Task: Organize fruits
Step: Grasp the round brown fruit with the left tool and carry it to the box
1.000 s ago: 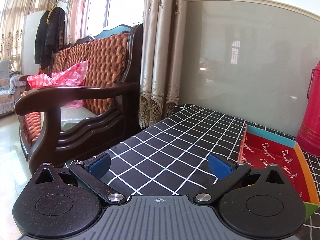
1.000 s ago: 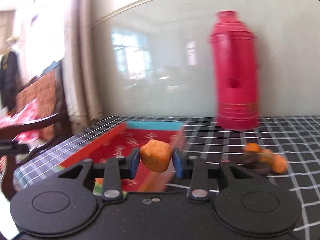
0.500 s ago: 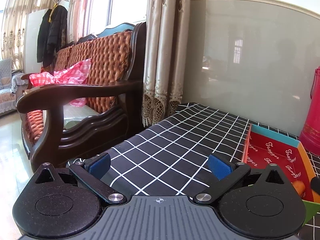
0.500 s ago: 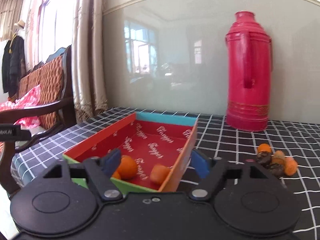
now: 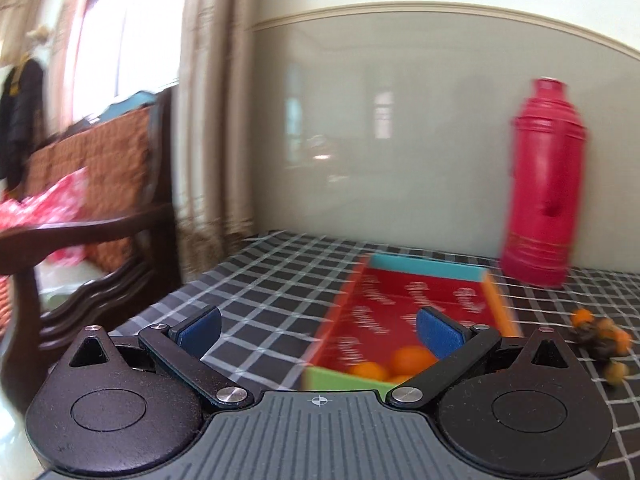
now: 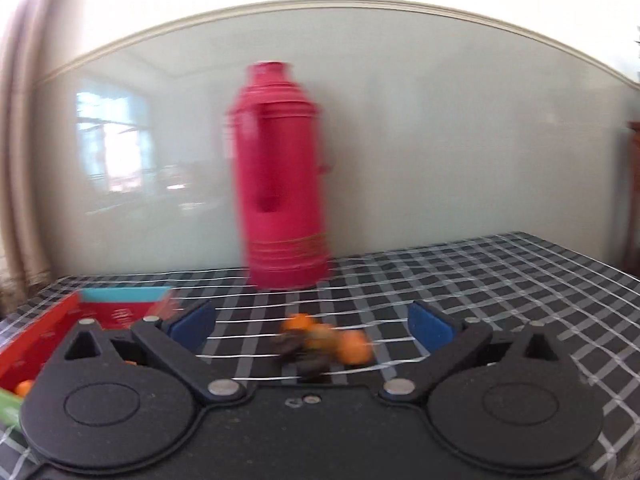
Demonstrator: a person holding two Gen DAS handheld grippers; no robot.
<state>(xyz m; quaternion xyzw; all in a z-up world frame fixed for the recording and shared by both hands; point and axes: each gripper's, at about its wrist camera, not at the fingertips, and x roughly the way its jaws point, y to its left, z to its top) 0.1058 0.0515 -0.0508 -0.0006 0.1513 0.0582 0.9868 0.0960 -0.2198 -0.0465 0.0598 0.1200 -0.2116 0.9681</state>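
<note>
A red paper tray (image 5: 404,304) with a teal far wall lies on the checked tablecloth and holds small oranges (image 5: 410,360). My left gripper (image 5: 318,326) stands open in front of its near end, nothing between the blue pads. A blurred heap of small orange and dark fruits (image 6: 324,344) lies on the cloth to the right of the tray, also seen as the fruit heap (image 5: 598,336). My right gripper (image 6: 310,326) faces that heap, its jaws still opening wide with nothing held. The tray (image 6: 52,332) shows at its left edge.
A tall red thermos flask (image 6: 282,184) stands at the back against the grey wall panel, behind the fruit heap. A wooden sofa (image 5: 92,200) and curtains (image 5: 208,120) lie beyond the table's left edge. The table's right edge (image 6: 580,256) drops off at the far right.
The right gripper let go of an orange piece over the tray, opened wide and swung right to face the fruit heap. The left gripper turned right from the sofa toward the tray.
</note>
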